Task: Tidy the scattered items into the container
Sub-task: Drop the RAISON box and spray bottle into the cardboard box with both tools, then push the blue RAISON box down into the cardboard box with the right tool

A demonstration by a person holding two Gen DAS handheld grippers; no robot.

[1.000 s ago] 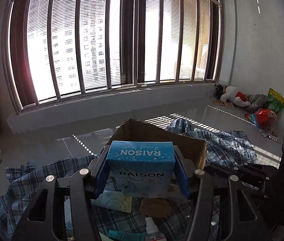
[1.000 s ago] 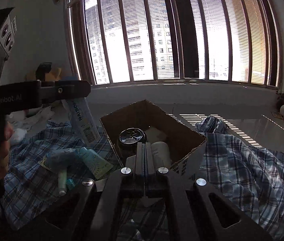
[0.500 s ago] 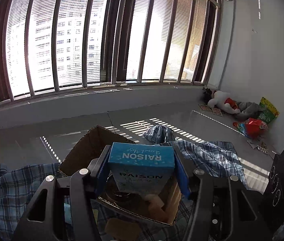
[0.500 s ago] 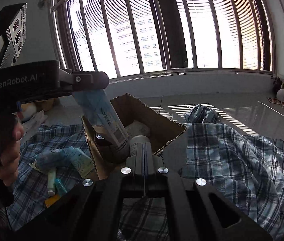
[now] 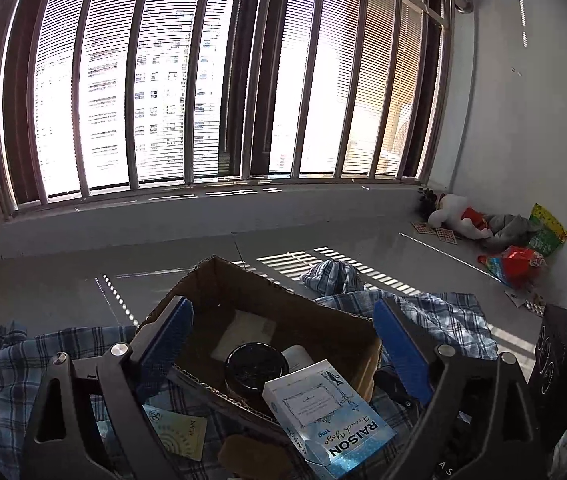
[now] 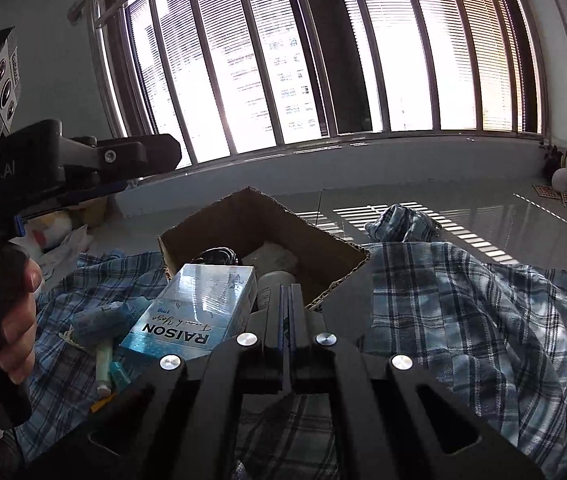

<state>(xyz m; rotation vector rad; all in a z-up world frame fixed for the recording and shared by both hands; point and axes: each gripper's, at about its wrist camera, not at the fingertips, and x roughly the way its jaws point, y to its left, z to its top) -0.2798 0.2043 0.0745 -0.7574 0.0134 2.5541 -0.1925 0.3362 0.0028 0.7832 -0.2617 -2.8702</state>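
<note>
Release step: left tongs point(image 5: 283, 344) just spread, nothing between them; RAISON box point(image 5: 329, 420) tipped on cardboard box point(image 5: 267, 292) near rim. Right tongs point(image 6: 286, 304) pressed together, empty. Next: nudge it inside.

"RAISON" and "1mg" on the pale blue box point(image 5: 329, 420), "50" on the flat packet point(image 5: 175, 432) beside it, partial "enRobot.AI" on the left gripper point(image 6: 139, 156) body

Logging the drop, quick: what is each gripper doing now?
Left gripper: jaws just opened, empty; light blue RAISON carton leans on the cardboard box.
Right gripper: shut, empty.
</note>
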